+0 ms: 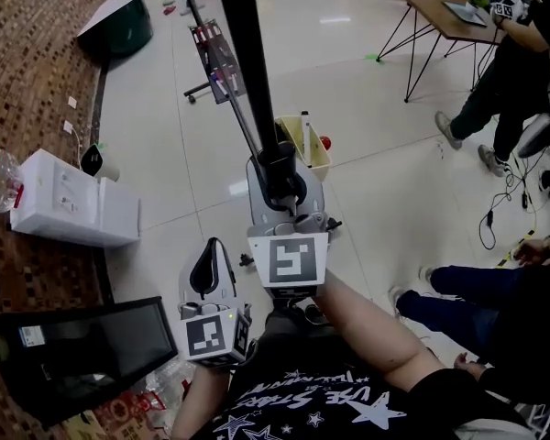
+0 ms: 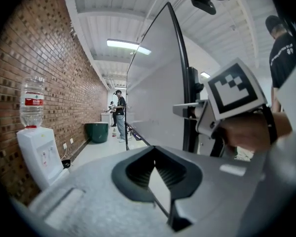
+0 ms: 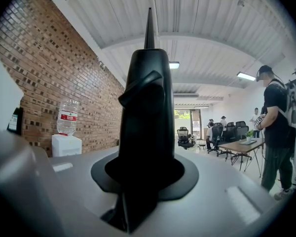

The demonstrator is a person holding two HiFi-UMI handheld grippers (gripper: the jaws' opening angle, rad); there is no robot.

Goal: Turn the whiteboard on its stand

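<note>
The whiteboard (image 1: 243,44) stands edge-on in the head view, a black bar running from the top down to the middle. In the left gripper view its pale face (image 2: 153,93) fills the centre. My right gripper (image 1: 280,168) is shut on the board's black frame edge; in the right gripper view the jaws (image 3: 148,107) wrap the frame, whose thin edge (image 3: 149,28) rises above them. My left gripper (image 1: 209,269) hangs lower and to the left, apart from the board. Its tips (image 2: 155,154) meet with nothing between them. The stand's wheeled foot (image 1: 206,85) rests on the floor beyond.
A yellow tray (image 1: 307,145) with a marker sits at the board's foot. A water dispenser (image 1: 69,204) and a black screen (image 1: 73,351) stand by the brick wall at left. A green bin (image 1: 119,21) is far back, a desk (image 1: 449,12) and people (image 1: 513,71) at right.
</note>
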